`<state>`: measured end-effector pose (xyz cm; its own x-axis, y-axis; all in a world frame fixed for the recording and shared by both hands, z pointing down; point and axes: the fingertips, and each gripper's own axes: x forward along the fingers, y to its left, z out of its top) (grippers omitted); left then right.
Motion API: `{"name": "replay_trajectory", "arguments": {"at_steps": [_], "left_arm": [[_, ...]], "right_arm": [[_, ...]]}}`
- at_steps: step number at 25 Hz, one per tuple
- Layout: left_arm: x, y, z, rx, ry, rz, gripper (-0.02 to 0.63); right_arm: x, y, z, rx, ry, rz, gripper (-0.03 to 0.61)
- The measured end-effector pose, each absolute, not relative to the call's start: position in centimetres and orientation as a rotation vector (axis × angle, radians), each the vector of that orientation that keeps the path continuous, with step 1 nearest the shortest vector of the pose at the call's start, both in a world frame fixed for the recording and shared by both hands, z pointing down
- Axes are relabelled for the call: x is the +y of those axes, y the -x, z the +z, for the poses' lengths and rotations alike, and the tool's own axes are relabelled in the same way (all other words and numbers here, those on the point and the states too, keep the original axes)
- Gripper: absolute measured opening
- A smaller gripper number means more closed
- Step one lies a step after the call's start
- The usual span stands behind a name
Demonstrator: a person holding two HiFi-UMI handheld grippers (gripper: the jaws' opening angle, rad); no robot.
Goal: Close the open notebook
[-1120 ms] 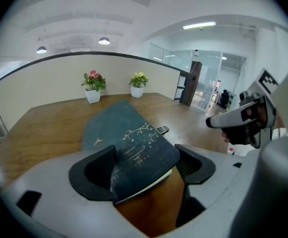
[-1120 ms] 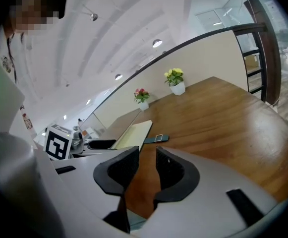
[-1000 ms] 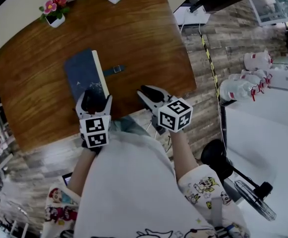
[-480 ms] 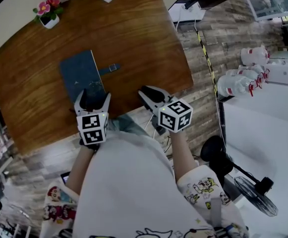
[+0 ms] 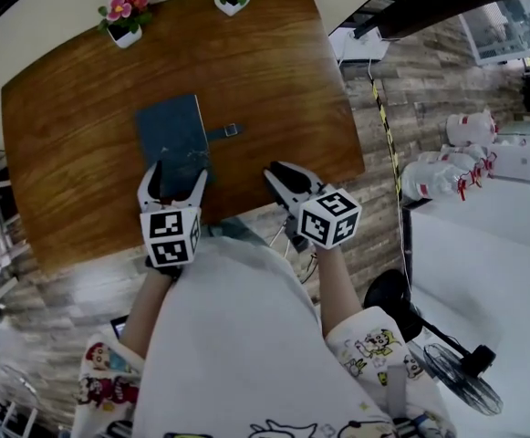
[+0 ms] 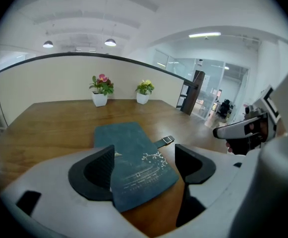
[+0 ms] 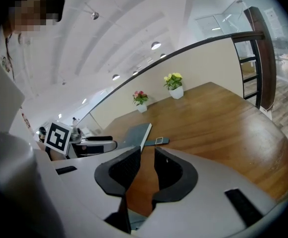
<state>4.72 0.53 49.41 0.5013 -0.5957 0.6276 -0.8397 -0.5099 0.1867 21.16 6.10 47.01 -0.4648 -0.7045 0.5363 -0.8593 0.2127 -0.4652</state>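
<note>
Notebook (image 5: 171, 135) on table (image 5: 274, 80) (pink flowers (image 5: 121, 10) beyond)

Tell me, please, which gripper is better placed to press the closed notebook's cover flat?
Left, probably. The left gripper has open jaws framing the near end of the notebook, while the right gripper, jaws nearly together and empty, sits over the table to its right.

Head view looks steeply down on table (image 5: 274, 80); both gripper views sit low at its near edge, facing across; all share notebook (image 5: 171, 135)
</note>
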Motion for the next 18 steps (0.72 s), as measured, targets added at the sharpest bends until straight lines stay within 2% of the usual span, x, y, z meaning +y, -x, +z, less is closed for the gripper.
{"name": "replay_trajectory", "arguments": {"at_steps": [9, 18], "left_arm": [[-1.0, 0.3, 45.5, -1.268, -2.252, 0.549, 0.354], [-2.4, 6.7, 39.5, -1.446, -2.218, 0.336, 0.353]], "right_arm": [[3.7, -16.9, 43.9, -2.377, -1.406, 0.980, 0.075], [0.7, -10.3, 40.1, -2.507, -1.196, 0.733, 0.067]]}}
